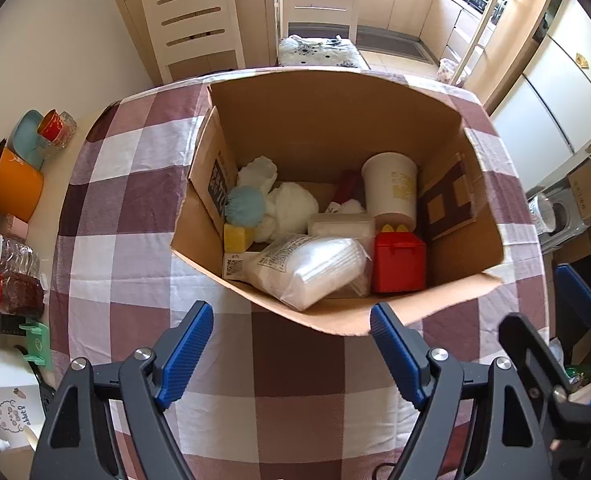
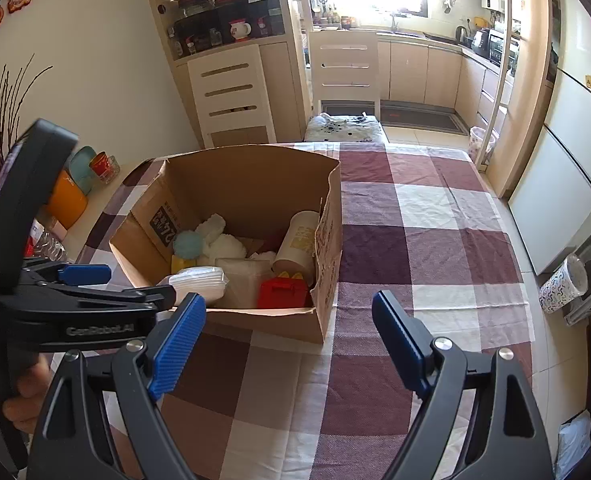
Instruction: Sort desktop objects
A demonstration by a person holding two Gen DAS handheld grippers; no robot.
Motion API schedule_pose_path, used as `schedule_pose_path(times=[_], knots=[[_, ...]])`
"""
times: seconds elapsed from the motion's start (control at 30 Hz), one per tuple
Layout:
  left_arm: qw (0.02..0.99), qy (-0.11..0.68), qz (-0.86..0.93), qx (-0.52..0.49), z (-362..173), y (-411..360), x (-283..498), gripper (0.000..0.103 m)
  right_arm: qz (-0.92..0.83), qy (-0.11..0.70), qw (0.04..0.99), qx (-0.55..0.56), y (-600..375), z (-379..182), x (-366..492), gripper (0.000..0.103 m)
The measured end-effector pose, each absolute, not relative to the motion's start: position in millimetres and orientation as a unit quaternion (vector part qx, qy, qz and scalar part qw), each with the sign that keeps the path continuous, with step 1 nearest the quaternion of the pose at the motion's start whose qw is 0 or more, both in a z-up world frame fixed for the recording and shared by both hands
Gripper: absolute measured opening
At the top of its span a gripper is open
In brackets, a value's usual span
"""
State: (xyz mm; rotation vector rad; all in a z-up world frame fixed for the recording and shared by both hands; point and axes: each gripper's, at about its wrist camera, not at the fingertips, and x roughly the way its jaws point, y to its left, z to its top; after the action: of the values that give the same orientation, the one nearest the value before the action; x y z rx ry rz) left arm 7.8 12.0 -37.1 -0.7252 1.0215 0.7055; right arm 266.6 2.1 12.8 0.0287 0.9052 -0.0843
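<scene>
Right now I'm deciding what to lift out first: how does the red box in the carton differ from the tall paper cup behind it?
The red box is squat, blocky and bright red, with yellow arches on top; the paper cup is taller, round and cream-white with a faint yellow print. The red box sits near the carton's front wall; the paper cup stands farther back. Both stand upright on the carton's right side.

checked tablecloth [image 2: 435, 240] on table, open cardboard box [image 2: 327, 312] on it

Brown cardboard box [image 1: 335, 120], red box [image 1: 399, 264] inside; maroon/white checked cloth [image 1: 135, 200]; blue-padded tools.
</scene>
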Motion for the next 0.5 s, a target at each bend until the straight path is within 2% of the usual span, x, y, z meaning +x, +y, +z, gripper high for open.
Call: schedule_pose_path(times=[0.5], knots=[[0.755, 0.469, 0.312, -0.335, -26.8, 2.2, 6.9, 0.083, -0.047, 0.439, 0.897, 0.019, -2.8, 12.9, 264.4, 0.086]])
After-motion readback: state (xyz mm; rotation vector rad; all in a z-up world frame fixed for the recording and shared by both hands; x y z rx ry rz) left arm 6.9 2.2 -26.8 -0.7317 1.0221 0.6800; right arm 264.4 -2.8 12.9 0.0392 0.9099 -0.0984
